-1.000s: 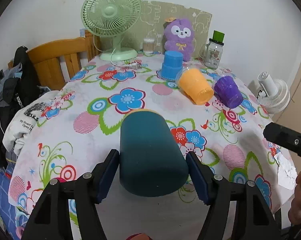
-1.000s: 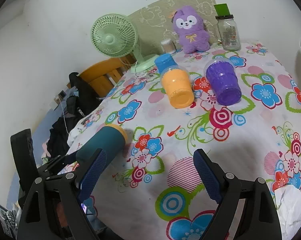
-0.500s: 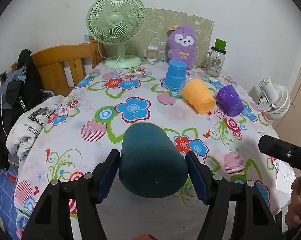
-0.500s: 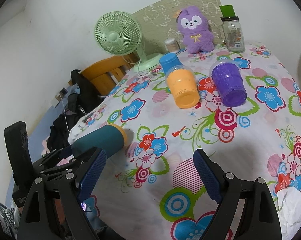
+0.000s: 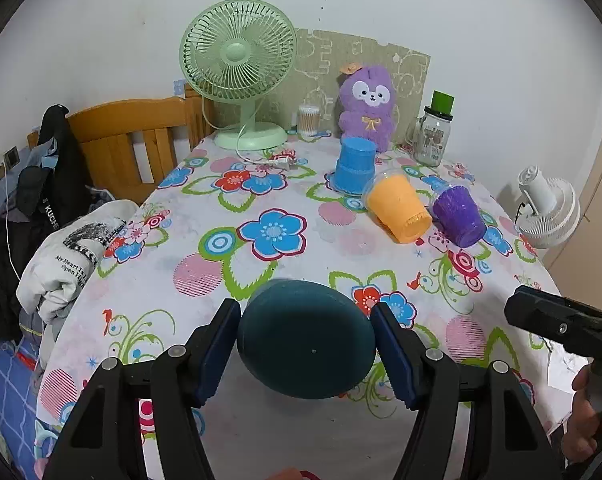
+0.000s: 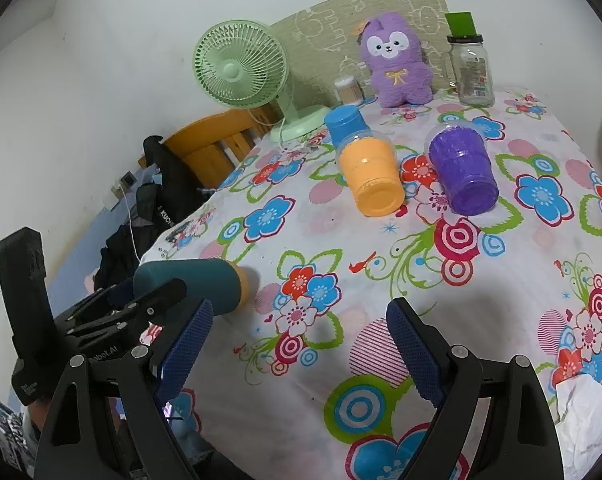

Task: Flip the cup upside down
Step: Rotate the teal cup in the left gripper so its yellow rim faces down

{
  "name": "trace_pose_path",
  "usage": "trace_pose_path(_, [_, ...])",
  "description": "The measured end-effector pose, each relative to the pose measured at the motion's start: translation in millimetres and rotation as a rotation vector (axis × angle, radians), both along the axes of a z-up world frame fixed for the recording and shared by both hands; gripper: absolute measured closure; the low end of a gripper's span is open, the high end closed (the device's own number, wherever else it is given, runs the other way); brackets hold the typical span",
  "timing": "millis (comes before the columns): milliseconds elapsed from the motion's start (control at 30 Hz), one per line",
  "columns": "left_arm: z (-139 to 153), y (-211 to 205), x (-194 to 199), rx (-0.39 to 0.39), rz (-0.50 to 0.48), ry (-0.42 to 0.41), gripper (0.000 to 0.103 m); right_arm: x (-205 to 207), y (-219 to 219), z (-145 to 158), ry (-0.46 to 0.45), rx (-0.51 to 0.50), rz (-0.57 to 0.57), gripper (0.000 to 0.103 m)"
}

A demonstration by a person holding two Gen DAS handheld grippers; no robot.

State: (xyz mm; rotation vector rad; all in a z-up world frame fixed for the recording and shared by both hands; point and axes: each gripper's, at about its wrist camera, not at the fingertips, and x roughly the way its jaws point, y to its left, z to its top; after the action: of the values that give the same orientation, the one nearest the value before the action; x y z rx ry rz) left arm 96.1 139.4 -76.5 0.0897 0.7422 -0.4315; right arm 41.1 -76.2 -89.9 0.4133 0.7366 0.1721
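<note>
Presently, item one: teal cup [image 5: 305, 338], clamped between the blue pads of the left hand-held gripper [image 5: 305, 342], one pad on each side of its wall. In the left wrist view its closed base faces the camera. In the right wrist view the cup [image 6: 193, 282] lies roughly level, long axis running away from the gripper toward the centre of the counter [image 6: 341, 240], yellowish rim end [image 6: 243, 284] pointing inward. It sits at the near left edge of the counter; whether the rim end touches the cloth or hangs just above it cannot be told from either view.

Item two: right hand-held gripper [image 6: 297, 344], jaws spread wide, holding nothing, hovering over the flowered cloth to the right of the cup and well apart from it.

Governing relation: the cup extends straight ahead of the left gripper, along its fingers, with the mouth at the far end. The left hand is the one engaged; the right is merely near. Judgement: tipping the far rim downward onto the cloth would likely complete the flip, so the move calls for a wrist pitch rather than a regrasp.

Other stock, far side of counter: orange cup [image 6: 371, 178] and purple cup [image 6: 463, 170] on their sides, blue cup [image 6: 345, 122] mouth down, green fan [image 5: 239, 68], purple plush [image 5: 367, 106], glass jar [image 5: 433, 134].
</note>
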Motion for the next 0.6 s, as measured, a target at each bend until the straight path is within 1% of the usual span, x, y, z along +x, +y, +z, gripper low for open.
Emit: trace_pose_path(600, [26.1,6.4,-4.3,-0.024,-0.002,-0.053,0.035,2.7,18.2,-2.2,0.009,-0.017,0.038,0.013])
